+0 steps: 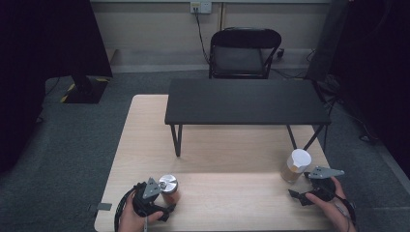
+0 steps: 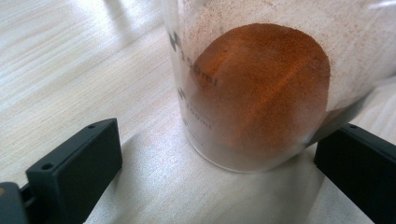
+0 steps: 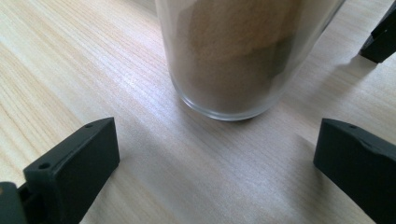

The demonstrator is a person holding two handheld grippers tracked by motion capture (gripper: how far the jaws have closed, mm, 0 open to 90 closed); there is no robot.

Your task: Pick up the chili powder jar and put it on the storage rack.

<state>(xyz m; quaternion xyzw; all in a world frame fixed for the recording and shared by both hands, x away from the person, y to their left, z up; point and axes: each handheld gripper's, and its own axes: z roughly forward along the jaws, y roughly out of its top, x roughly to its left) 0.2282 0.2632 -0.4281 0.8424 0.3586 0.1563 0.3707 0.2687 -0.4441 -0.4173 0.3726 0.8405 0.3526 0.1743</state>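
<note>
Jars [image 2: 254, 93] stand before both grippers [image 2: 217, 163], jaws spread wide, gripping nothing.

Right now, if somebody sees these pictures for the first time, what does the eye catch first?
Probably the two glass jars of powder on the pale wooden table: the jar with orange powder at the near left, in front of the open left gripper, and the jar with brown powder at the near right, ahead of the open right gripper. Behind them, a low black bench stands across the table.
</note>
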